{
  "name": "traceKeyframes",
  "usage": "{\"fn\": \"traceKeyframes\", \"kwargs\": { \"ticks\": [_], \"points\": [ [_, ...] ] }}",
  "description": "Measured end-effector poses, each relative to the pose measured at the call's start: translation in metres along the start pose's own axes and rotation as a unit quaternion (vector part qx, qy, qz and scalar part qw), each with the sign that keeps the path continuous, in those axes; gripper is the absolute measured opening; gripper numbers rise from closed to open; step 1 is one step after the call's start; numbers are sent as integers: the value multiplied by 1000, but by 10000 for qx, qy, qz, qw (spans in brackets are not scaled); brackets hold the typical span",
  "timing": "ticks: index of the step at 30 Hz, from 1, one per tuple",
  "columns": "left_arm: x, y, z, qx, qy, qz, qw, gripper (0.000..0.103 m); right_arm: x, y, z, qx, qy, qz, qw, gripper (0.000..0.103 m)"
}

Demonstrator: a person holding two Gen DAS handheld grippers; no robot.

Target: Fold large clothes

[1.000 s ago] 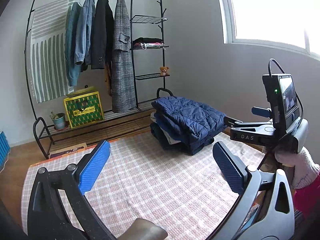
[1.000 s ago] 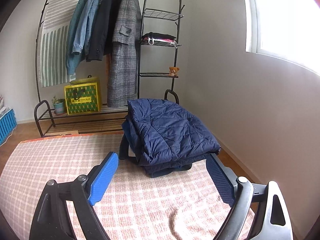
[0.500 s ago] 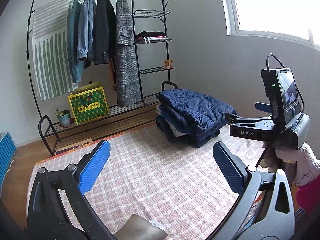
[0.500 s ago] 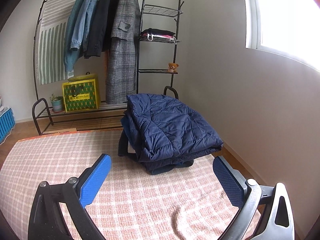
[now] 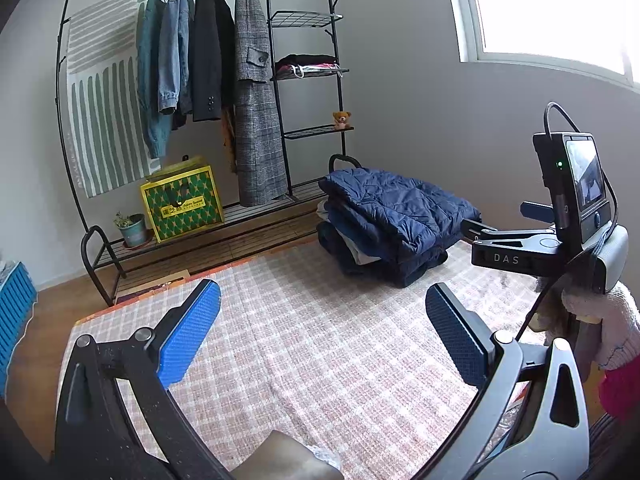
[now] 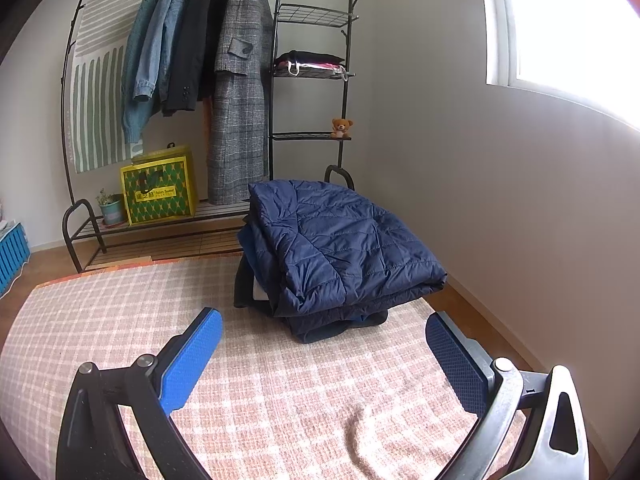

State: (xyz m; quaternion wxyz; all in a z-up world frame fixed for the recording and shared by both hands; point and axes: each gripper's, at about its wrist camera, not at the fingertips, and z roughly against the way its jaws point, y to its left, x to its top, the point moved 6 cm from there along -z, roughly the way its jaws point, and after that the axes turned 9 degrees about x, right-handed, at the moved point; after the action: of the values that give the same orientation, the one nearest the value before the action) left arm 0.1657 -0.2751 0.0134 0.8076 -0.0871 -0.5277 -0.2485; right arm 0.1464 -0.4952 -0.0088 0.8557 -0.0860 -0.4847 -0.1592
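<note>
Plainly a bedroom-like space, seen from two hand-held grippers held above a checked pink-and-white rug [image 6: 280, 380] spread over a wooden floor. Bare rug in front, likely kept free as the folding area.

Against the back wall, a black metal clothes rack [image 5: 304, 92] with a striped cloth, two denim jackets, a black coat and a long grey plaid coat [image 6: 240, 100] on hangers, probably large garments waiting to be folded. On its side shelves, some folded items and a small teddy bear [image 6: 341, 127]; on its low shelf, a yellow-and-green box [image 6: 160, 196] and a little potted plant [image 5: 132, 229].

At the rug's far right corner, near the wall, a stack of folded clothes with a navy quilted jacket [image 6: 340, 248] on top, seemingly set aside there as finished work. Layers beneath only glimpsed at the edges: something pale, something dark, not identifiable.

Left gripper [image 5: 320, 332] with blue-padded fingers spread wide, holding nothing. Right gripper [image 6: 324, 360] likewise spread wide and empty, aimed toward the stack; also visible from the left camera as a black body marked DAS with a small screen, held in a white-gloved hand [image 5: 604, 328].

Hard to read: a blurred tan shape at the bottom edge of the left view, a blue slatted object cut off at far left, and a window washed out by glare.
</note>
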Motion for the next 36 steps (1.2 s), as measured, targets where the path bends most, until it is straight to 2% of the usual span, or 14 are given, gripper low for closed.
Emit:
{"fn": "traceKeyframes", "kwargs": {
  "ticks": [36],
  "points": [
    [-1,0,0,-7,5,-13,10000,103,-7,3,-3,84,78,-80,9999,103]
  ]
}}
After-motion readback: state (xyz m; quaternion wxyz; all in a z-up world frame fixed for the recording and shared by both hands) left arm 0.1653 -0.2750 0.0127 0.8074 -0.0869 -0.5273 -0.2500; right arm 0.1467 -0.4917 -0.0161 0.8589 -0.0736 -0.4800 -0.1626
